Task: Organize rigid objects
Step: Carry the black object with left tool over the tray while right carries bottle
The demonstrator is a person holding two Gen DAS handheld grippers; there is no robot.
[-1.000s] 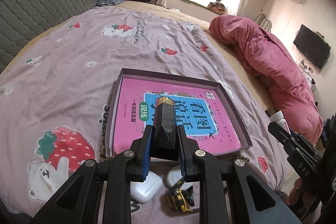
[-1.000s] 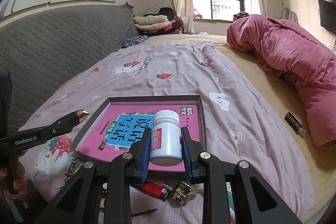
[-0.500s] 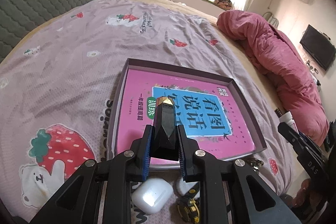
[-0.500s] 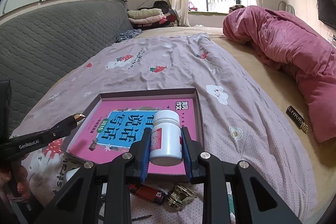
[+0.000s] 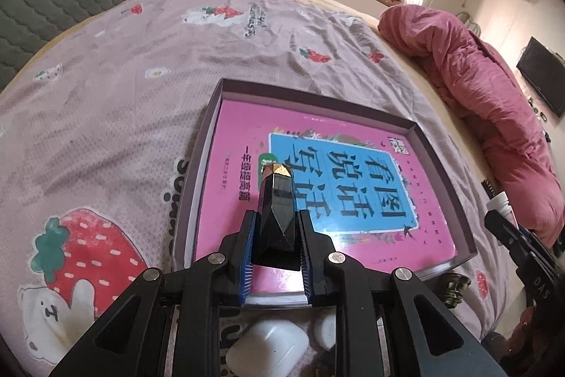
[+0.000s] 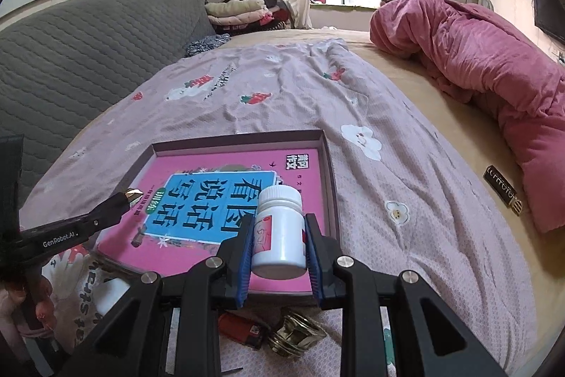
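Placement step — left claw (image 5: 276, 248) clamps black faceted tube (image 5: 276, 207), right claw (image 6: 279, 257) clamps white bottle (image 6: 279, 232), both above box (image 6: 326, 165) — next: lower, release inside.

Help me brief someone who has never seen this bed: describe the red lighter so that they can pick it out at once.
Find the shallow box holding the pink book on the strawberry-print bedspread. Just off the box's near edge, under the right gripper that holds the white bottle, lies the red lighter. It is the only red item there, flat and oblong, left of the shiny brass-coloured piece.
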